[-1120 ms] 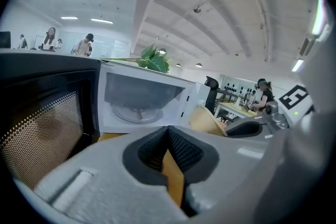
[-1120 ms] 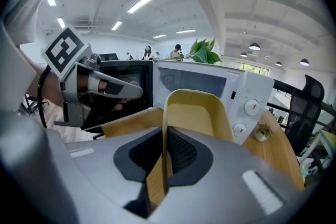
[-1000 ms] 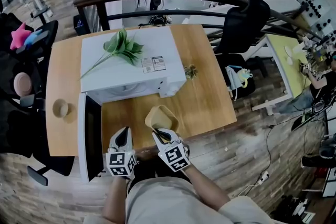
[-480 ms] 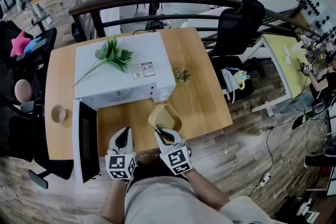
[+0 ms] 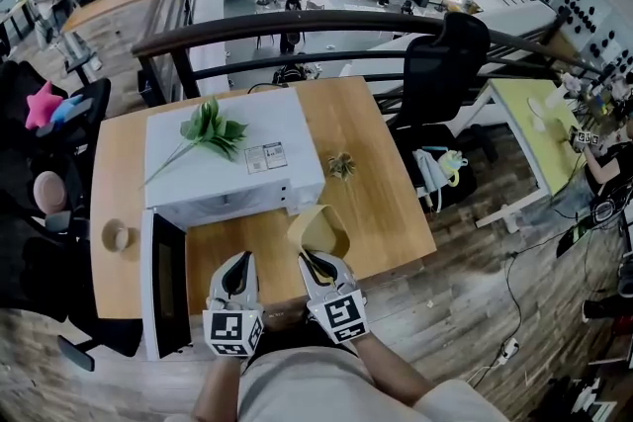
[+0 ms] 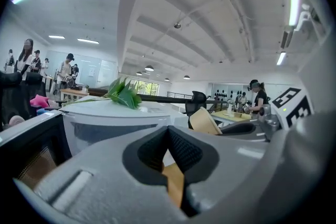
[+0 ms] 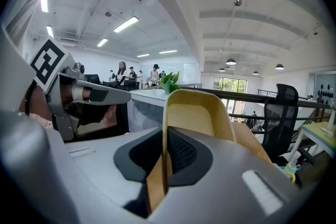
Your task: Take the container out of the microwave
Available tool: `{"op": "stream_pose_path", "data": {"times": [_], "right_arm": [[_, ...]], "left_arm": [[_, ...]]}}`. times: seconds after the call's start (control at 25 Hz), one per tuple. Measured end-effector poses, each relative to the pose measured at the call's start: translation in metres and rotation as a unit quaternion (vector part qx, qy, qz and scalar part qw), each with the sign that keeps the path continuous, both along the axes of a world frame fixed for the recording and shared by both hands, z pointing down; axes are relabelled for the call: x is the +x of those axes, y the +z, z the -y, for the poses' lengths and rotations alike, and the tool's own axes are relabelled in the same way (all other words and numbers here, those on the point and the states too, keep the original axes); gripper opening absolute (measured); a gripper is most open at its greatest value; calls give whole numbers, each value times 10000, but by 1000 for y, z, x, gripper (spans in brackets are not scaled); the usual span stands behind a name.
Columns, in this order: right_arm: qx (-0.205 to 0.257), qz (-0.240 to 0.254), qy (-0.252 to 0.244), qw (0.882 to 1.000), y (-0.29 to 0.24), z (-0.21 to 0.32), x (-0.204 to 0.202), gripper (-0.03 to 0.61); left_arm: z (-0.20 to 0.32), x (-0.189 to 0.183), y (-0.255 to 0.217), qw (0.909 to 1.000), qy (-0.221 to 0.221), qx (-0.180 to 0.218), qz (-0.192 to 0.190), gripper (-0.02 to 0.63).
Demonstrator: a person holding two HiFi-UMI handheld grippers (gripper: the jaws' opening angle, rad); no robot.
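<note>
The tan container (image 5: 318, 230) hangs outside the microwave, tilted over the wooden table (image 5: 381, 203), and my right gripper (image 5: 315, 262) is shut on its near rim. In the right gripper view the container's wall (image 7: 197, 113) stands pinched between the pads of the right gripper (image 7: 166, 136). The white microwave (image 5: 232, 148) sits at the table's back left with its door (image 5: 163, 282) swung open toward me. My left gripper (image 5: 237, 264) hovers beside the right one, shut with nothing in it. In the left gripper view the left gripper (image 6: 168, 134) faces the microwave (image 6: 121, 118).
A green leafy sprig (image 5: 213, 128) lies on the microwave top. A small plant (image 5: 341, 165) stands on the table to the microwave's right, and a cup (image 5: 117, 235) near its left edge. A black office chair (image 5: 445, 64) and a dark railing (image 5: 297, 20) stand behind the table.
The right gripper has kept hold of the container, which now sits slightly further right and more upright. The left gripper stays shut beside it.
</note>
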State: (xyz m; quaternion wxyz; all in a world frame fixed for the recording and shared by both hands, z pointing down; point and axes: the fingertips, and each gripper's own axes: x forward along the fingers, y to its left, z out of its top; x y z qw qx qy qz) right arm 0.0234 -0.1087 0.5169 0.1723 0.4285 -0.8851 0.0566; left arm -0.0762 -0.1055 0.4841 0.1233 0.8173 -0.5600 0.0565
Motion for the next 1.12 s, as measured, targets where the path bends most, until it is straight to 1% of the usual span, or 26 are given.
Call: {"op": "stream_pose_path", "data": {"times": [0.24, 0.44, 0.68, 0.96, 1.12], "right_arm": [[290, 152, 82, 9994, -30, 6, 6, 31], [633, 192, 105, 9978, -63, 11, 10, 31], [1059, 212, 36, 9941, -101, 12, 9, 31], [1229, 426, 117, 9914, -122, 15, 9, 31], [1402, 396, 64, 9893, -136, 17, 10, 31]], "left_arm": [[3, 3, -31, 9992, -23, 390, 76, 3], [4, 3, -54, 9980, -51, 623, -7, 3], [6, 7, -77, 9967, -49, 793, -168, 3], [7, 11, -94, 9948, -40, 1005, -174, 3], [8, 13, -105, 9937, -49, 1108, -163, 3]]}}
